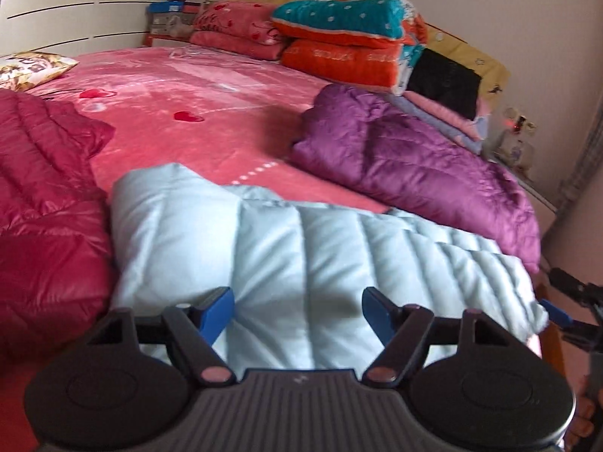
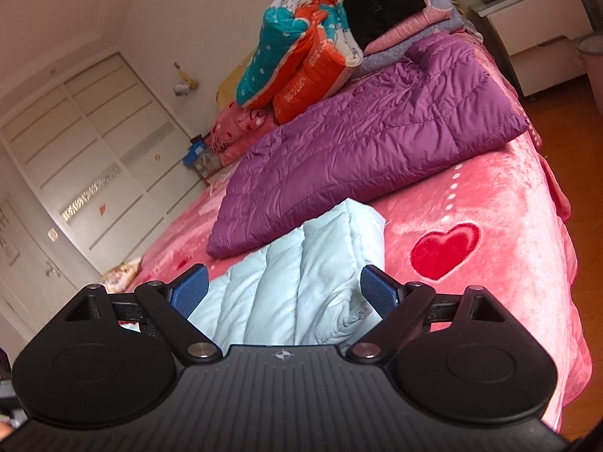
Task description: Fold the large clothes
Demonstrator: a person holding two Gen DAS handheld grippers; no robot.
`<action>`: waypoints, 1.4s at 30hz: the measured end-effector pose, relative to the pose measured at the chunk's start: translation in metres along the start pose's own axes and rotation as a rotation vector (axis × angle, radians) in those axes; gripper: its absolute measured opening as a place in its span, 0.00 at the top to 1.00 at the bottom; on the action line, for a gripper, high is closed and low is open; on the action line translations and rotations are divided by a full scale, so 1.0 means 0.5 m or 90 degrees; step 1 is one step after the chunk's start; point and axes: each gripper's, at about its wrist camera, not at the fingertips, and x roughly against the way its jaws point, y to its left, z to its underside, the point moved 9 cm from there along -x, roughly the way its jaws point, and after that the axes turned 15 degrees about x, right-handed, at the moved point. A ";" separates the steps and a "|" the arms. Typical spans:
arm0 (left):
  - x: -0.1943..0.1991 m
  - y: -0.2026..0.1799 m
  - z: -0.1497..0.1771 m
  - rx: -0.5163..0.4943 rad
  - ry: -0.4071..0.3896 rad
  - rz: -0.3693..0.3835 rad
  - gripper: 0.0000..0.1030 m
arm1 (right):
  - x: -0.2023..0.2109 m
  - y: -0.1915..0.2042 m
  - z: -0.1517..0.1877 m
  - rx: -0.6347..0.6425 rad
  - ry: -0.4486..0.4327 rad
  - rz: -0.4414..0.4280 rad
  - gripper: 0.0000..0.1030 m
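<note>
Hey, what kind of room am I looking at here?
Most likely a home bedroom: a bed under a pink heart-print blanket, folded quilts stacked at its head, and a white wardrobe along the wall.

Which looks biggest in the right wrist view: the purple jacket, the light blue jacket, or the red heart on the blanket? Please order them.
1. purple jacket, clearly the largest.
2. light blue jacket, nearer the camera and partly hidden by the gripper, so unsure.
3. red heart, smallest.

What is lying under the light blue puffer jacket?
The light blue puffer jacket rests on the pink heart-print blanket covering the bed. Whatever lies directly beneath its folded layers is hidden.
</note>
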 end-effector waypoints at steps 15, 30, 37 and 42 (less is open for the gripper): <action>-0.084 0.064 -0.045 -0.015 -0.053 -0.065 0.27 | -0.116 0.050 0.028 0.142 0.073 0.054 0.00; 0.010 -0.036 -0.040 -0.038 -0.075 0.008 0.25 | -0.097 0.096 -0.017 0.246 -0.009 0.075 0.00; -0.070 -0.010 -0.012 -0.048 -0.056 -0.050 0.25 | -0.115 0.134 0.001 0.353 0.005 0.080 0.00; -0.083 0.024 -0.013 -0.049 -0.067 -0.071 0.24 | -0.145 0.104 0.015 0.324 0.063 0.095 0.00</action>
